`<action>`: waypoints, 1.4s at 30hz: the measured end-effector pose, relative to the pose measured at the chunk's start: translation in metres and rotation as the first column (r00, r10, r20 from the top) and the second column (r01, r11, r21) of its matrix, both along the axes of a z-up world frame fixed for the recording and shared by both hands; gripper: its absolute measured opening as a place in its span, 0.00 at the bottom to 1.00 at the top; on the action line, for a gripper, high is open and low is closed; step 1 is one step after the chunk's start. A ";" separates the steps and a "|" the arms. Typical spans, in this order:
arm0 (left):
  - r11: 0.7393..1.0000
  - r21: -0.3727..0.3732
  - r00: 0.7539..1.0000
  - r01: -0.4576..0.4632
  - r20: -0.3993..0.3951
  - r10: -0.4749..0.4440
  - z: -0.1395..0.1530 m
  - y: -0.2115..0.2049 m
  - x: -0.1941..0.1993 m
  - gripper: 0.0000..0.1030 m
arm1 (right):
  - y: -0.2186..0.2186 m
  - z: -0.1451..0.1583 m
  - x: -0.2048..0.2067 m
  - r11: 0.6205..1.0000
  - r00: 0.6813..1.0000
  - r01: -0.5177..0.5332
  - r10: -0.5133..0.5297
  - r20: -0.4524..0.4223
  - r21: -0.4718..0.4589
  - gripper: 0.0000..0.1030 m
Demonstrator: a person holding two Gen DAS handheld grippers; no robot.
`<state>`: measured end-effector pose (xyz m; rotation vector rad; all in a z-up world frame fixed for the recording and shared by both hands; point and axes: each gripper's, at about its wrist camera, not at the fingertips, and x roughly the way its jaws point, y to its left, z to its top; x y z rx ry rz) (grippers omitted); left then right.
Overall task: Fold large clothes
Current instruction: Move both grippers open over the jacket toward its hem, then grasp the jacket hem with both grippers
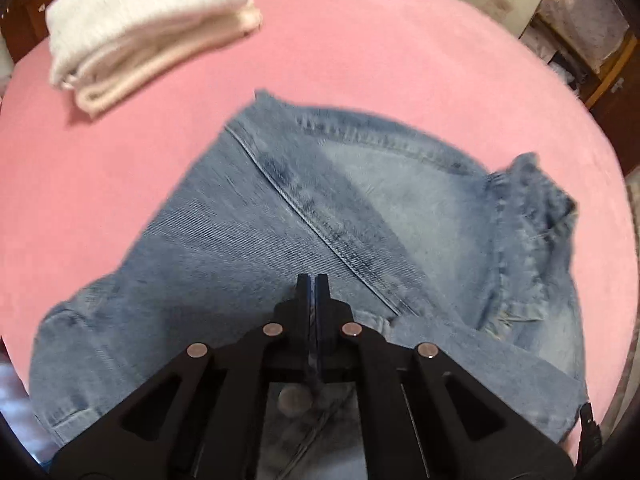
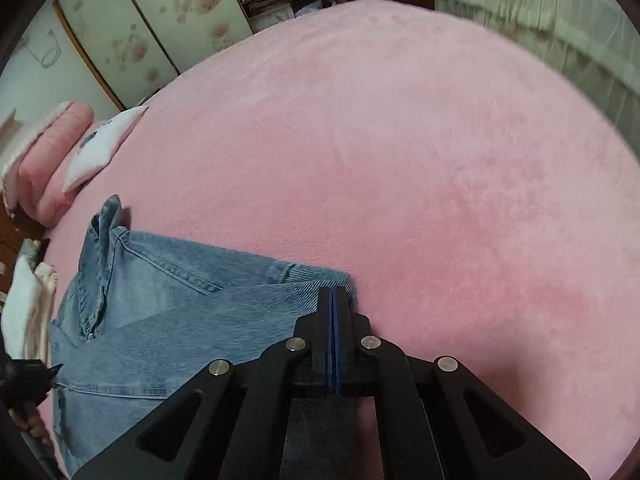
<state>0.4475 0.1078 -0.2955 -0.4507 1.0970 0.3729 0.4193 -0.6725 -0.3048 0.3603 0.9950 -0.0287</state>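
Holding both tools: we tilt them steeply down over the bed.
Left hand-held gripper: fingers together, nothing visibly pinched, above the denim.
Right hand-held gripper: fingers together, over the jeans' edge.
Jeans: folded on pink bedding.
Folded white clothes: stacked well apart.

no readable text, label or number on anything in either view
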 end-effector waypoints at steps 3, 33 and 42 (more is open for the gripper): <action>0.996 -0.033 0.996 0.084 0.029 -0.083 0.019 -0.004 -0.025 0.00 | 0.015 0.014 -0.021 0.991 1.000 0.019 -0.018 -0.005 0.134 0.00; 0.833 -0.040 0.815 0.552 -0.187 -0.549 0.061 0.098 -0.333 0.52 | 0.189 0.092 -0.457 0.999 0.986 0.003 0.005 -0.167 0.047 0.70; 0.884 -0.130 0.824 0.448 -0.325 -0.465 -0.003 0.179 -0.357 0.61 | 0.119 0.045 -0.519 0.980 0.957 0.200 -0.194 -0.214 0.006 0.71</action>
